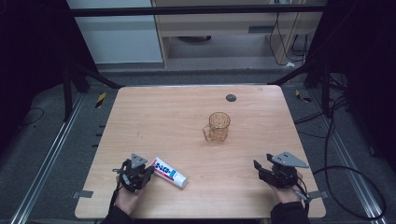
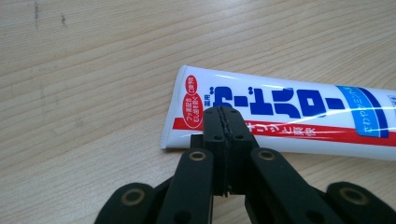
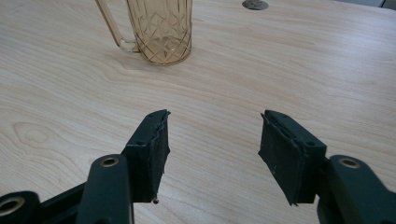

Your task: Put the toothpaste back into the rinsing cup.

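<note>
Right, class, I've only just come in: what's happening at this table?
A person sits at a wooden table with a gripper in each hand. The left gripper, jaws shut, rests at the flat end of a toothpaste tube lying near the front edge. The right gripper hangs open over bare wood, holding nothing. An amber glass mug stands upright farther back.

The table carries 1 toothpaste tube at lower left of the frame, 1 amber glass mug near centre, 1 dark round disc above it, and 2 grippers.
</note>
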A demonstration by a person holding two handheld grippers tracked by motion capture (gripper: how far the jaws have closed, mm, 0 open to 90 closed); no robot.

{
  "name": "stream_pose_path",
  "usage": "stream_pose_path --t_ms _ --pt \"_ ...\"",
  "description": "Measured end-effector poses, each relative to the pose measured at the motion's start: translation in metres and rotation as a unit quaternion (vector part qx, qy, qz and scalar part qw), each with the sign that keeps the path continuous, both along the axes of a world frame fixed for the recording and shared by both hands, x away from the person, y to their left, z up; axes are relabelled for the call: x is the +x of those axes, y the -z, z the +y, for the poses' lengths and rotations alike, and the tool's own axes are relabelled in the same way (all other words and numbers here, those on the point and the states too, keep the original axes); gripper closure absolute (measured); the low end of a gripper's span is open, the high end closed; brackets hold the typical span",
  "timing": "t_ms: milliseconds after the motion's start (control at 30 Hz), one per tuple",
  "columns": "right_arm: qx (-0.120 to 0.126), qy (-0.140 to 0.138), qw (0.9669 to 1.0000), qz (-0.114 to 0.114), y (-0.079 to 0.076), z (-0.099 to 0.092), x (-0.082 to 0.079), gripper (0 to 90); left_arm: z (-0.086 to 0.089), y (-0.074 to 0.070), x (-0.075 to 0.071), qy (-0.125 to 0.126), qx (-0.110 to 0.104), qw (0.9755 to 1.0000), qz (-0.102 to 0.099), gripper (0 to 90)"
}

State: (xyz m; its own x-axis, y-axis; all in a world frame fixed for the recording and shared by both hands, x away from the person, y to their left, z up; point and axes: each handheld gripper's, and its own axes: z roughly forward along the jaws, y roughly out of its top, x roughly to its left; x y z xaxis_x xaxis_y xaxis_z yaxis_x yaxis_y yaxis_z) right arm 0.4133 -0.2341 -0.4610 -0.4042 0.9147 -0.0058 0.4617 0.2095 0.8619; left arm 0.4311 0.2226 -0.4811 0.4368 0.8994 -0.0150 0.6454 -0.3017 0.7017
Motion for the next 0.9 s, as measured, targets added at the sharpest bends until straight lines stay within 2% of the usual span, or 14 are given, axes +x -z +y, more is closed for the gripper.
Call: stream_pose_path --t_ms 367,900 --pt "0.002 0.0 1.0 0.003 0.001 0.0 0.001 41.8 -0.002 0.0 0.009 -0.004 -0.008 1.0 0.001 88.7" --pt "0.002 0.0 1.0 0.003 0.001 0.0 0.001 41.7 -0.021 0.0 0.028 0.001 -0.009 0.9999 -0.004 88.7"
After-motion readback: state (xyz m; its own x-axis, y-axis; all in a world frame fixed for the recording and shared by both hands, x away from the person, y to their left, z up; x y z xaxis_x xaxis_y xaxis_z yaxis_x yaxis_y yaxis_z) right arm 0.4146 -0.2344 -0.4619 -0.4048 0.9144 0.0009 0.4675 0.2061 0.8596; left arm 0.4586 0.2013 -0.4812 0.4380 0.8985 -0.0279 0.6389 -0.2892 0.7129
